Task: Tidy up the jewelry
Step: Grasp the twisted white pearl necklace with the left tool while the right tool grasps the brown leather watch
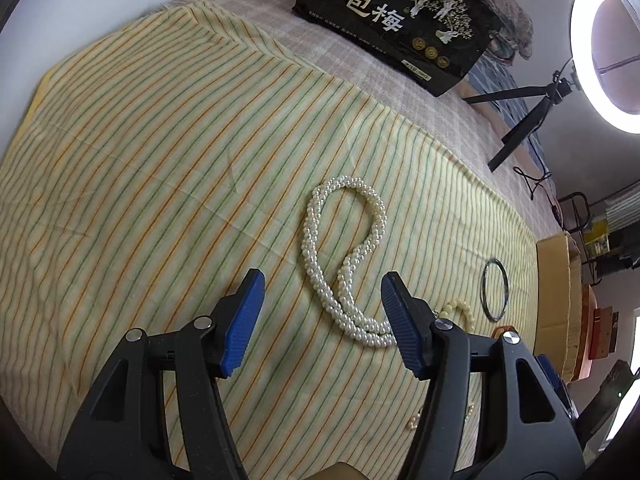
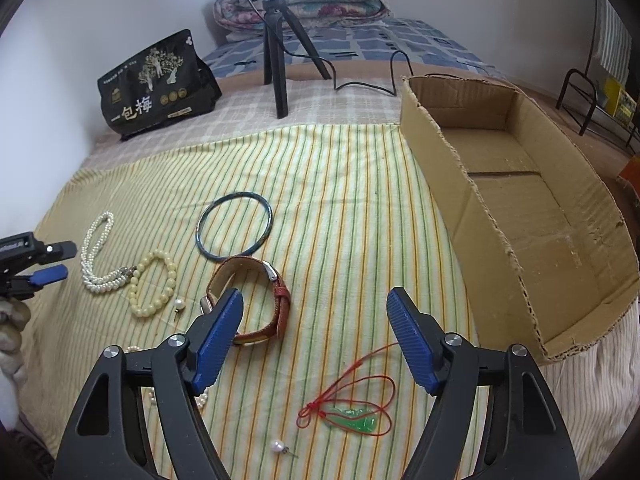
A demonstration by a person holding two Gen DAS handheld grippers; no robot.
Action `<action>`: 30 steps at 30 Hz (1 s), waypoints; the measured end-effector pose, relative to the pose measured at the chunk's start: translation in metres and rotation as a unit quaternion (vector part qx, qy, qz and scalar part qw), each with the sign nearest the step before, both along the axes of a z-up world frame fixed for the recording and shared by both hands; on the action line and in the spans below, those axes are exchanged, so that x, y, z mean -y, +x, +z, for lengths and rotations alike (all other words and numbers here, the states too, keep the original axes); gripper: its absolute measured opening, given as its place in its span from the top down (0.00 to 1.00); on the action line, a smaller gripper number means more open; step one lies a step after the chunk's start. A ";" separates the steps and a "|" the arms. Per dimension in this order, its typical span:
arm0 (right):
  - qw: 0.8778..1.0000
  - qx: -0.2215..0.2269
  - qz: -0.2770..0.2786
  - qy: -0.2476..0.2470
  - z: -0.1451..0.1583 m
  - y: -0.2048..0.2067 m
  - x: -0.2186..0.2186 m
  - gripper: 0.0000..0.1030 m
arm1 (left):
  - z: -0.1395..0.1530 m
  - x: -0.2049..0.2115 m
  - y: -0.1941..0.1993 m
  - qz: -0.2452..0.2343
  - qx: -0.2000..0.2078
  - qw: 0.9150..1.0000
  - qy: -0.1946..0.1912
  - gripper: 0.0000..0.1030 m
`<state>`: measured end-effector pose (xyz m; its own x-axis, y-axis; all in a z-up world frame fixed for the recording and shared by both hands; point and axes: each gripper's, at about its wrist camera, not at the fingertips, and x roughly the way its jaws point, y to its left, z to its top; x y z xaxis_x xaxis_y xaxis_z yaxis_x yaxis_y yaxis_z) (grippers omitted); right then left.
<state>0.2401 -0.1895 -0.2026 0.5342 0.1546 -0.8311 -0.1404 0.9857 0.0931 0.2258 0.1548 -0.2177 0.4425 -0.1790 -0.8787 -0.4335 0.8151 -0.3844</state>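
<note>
On the striped cloth, a twisted white pearl necklace lies under my left gripper. That gripper is open, and the necklace's near end runs between its fingers toward the right pad. My right gripper is open above the cloth with nothing in it. A brown-strapped watch lies by its left finger, and a green pendant on red cord lies nearer the camera. A cream bead bracelet, a dark green bangle and two pearl earrings lie to the left.
An open cardboard box stands at the cloth's right edge. A black snack bag and a ring-light tripod with its cable stand at the back. Folded quilts are piled against the wall. The left gripper shows at the right wrist view's left edge.
</note>
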 end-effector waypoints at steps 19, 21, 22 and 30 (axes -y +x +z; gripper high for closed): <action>1.000 -0.021 0.000 0.000 -0.017 0.013 -0.002 0.51 | -0.015 0.005 0.020 0.025 -0.024 0.996 0.081 0.63; 1.000 -0.024 0.005 0.002 -0.019 0.014 -0.005 0.53 | -0.017 0.010 0.023 0.021 -0.024 0.994 0.105 0.65; 1.000 -0.025 0.006 0.003 -0.020 0.015 -0.006 0.53 | -0.018 0.014 0.025 0.014 -0.023 0.992 0.123 0.66; 0.999 -0.036 0.017 -0.018 -0.029 0.022 -0.022 0.53 | -0.018 0.028 0.034 0.001 -0.008 0.985 0.171 0.94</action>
